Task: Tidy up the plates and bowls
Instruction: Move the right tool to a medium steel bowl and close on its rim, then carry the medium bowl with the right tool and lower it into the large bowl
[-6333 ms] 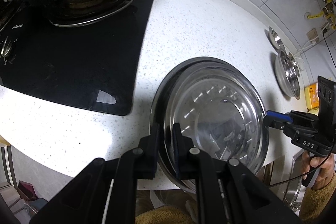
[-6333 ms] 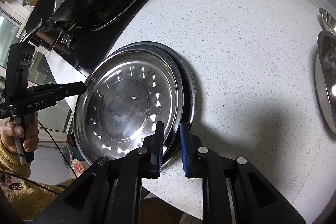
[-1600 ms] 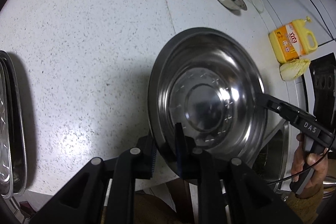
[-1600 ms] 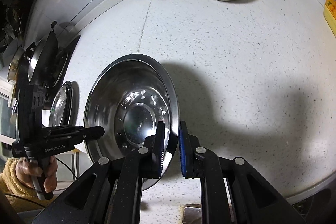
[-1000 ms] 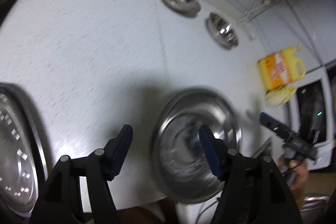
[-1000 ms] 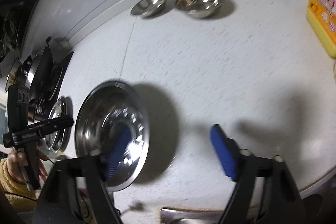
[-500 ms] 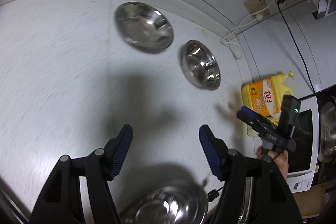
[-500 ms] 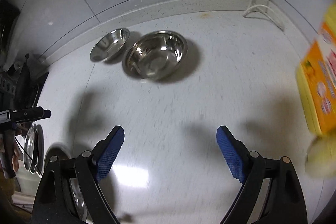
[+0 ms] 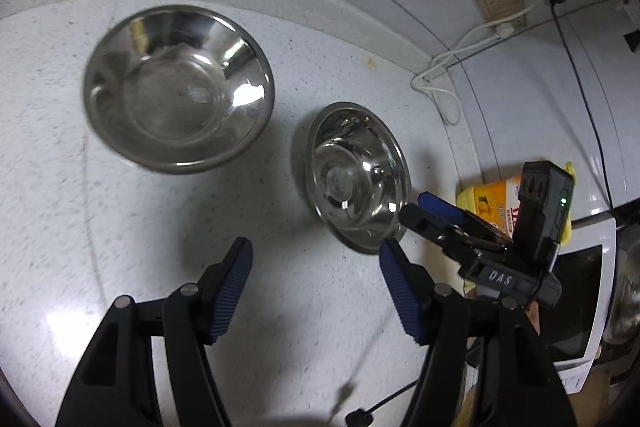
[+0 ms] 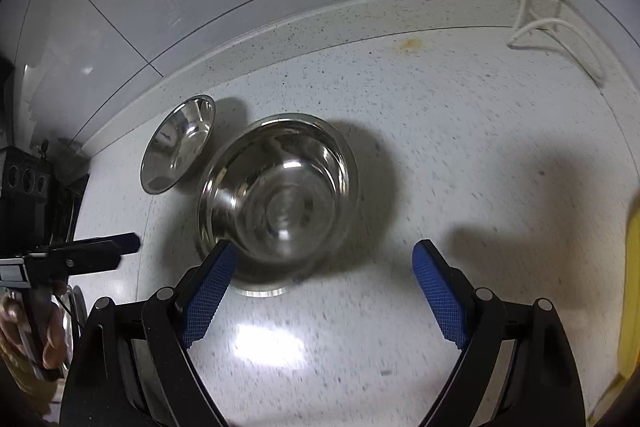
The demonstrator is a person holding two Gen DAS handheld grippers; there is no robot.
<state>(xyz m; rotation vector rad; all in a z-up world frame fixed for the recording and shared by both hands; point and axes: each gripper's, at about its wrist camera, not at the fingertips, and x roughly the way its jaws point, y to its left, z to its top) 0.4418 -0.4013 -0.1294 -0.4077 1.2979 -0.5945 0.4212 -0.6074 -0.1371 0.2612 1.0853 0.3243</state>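
The left gripper [image 9: 316, 285] is held with its blue-padded jaws spread wide and nothing between them. The right gripper [image 10: 322, 293] is likewise spread wide and empty, its jaws having opened wider a moment ago and since settled; its left pad overlaps the near rim of the deeper steel bowl [image 10: 280, 203] in the picture, though contact cannot be confirmed. This deeper bowl is taken as the landmark. Just beside it, on the side nearer the stove, the shallower steel bowl [image 9: 178, 89] is set upright on the speckled white countertop [image 9: 72, 227], close to the raised back edge. Past the deeper bowl, on its other side, a yellow detergent bottle [image 9: 494, 205] is partly hidden behind the right gripper. The step in hand is judged to be the approach to the two bowls. For the next move, a rim must be straddled by one gripper's pads and pinched, so that one bowl can be nested in the other.
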